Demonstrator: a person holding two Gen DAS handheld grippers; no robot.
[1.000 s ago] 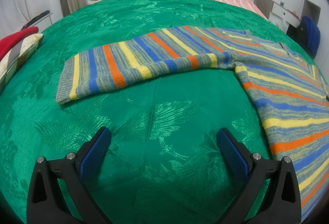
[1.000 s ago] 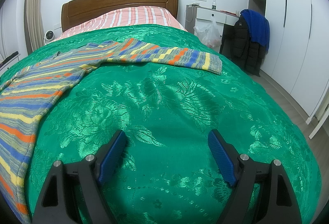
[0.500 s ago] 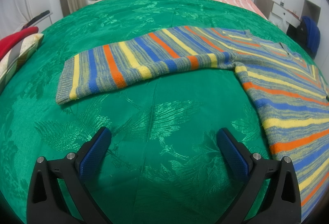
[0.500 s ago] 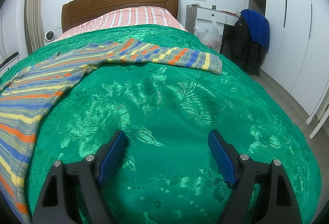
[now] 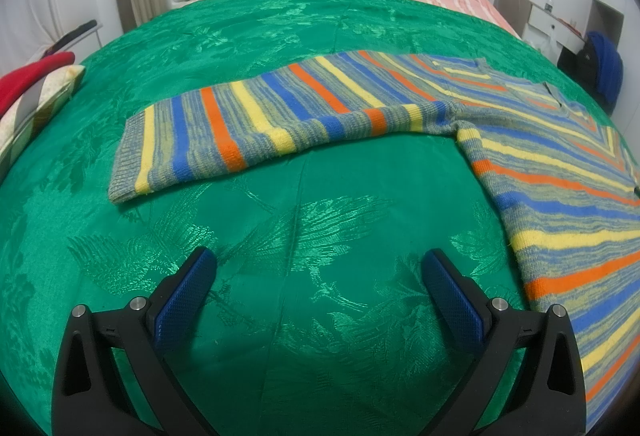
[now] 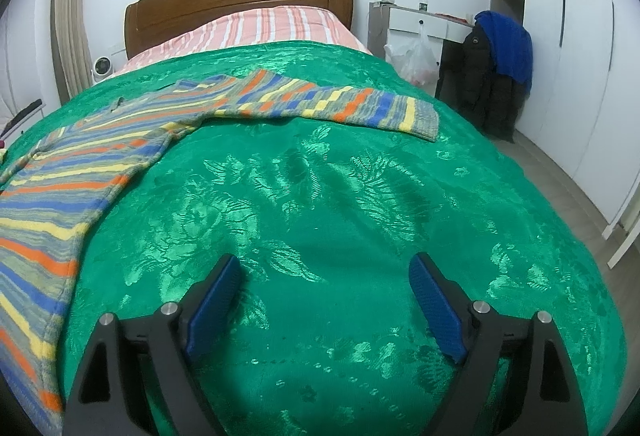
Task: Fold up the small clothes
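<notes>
- Striped sweater (image 5: 540, 139) lies flat on the bed's green cover (image 5: 304, 220), spread full width. No fold in it anywhere that I can see.
- Its left sleeve (image 5: 240, 131) reaches out toward the bed's left edge, cuff lying flat on the cover.
- Its right sleeve (image 6: 320, 99) stretches toward the bed's right edge, cuff short of the drop-off.
- The body runs down toward the foot edge, between my two views; the hem is out of frame in both.
- My left hand-held gripper (image 5: 320, 268) has its jaws wide apart, nothing between them, over bare cover just beside the sweater's side seam, below the left sleeve.
- My right hand-held gripper (image 6: 324, 272) has its jaws easing wider, nothing between the pads (image 6: 436, 312), over bare cover below the right sleeve.
- Progress, as I judge it: garment laid out, folding not begun.
- Left to do: both sleeves in across the body, then the body folded up.
- Likely first grab: a cuff on each side.
</notes>
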